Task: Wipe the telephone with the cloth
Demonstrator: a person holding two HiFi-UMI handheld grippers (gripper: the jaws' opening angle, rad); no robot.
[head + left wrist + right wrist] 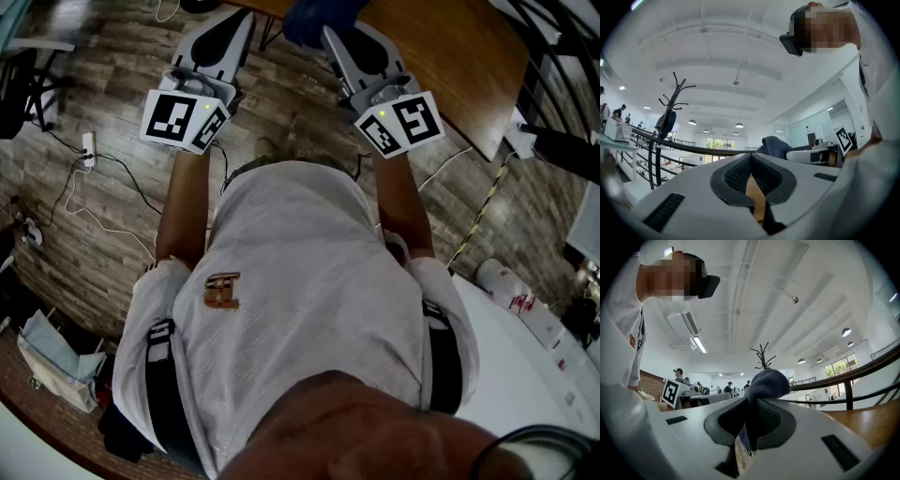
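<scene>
My right gripper is shut on a dark blue cloth, held out level in front of the person's chest. In the right gripper view the cloth bulges up from between the closed pads, with my right gripper pinching its lower part. My left gripper is level beside it, to the left. In the left gripper view its jaws meet with nothing between them, and the cloth shows to the right. No telephone appears in any view.
A wooden table lies just beyond the grippers over a plank floor with cables and a power strip. A white surface is at the lower right. A dark railing and a coat stand stand ahead, with people far off.
</scene>
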